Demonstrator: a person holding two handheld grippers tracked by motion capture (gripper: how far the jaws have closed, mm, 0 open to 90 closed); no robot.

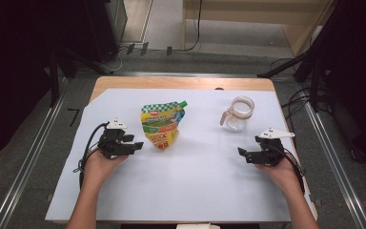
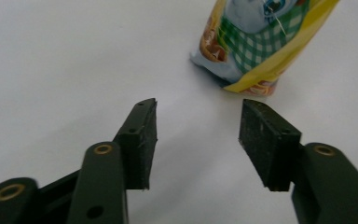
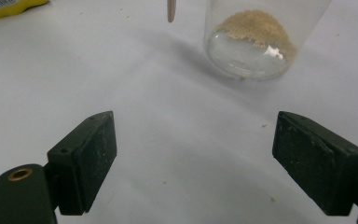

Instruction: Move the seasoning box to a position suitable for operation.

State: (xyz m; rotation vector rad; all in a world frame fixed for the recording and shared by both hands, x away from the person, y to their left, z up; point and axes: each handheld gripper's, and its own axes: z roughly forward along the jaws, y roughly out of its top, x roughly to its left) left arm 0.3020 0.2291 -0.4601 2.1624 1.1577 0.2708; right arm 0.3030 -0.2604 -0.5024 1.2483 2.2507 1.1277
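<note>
Pouch (image 1: 161, 125) lies flat left of the desk's middle, glass jug (image 1: 238, 113) stands toward the right edge. Both hands rest low near the front edge, left gripper (image 1: 134, 143) and right gripper (image 1: 242, 153) pointing inward, jaws apart, nothing in them. Right gripper view picks up brown granules (image 3: 256, 25) in the jug's bottom
</note>
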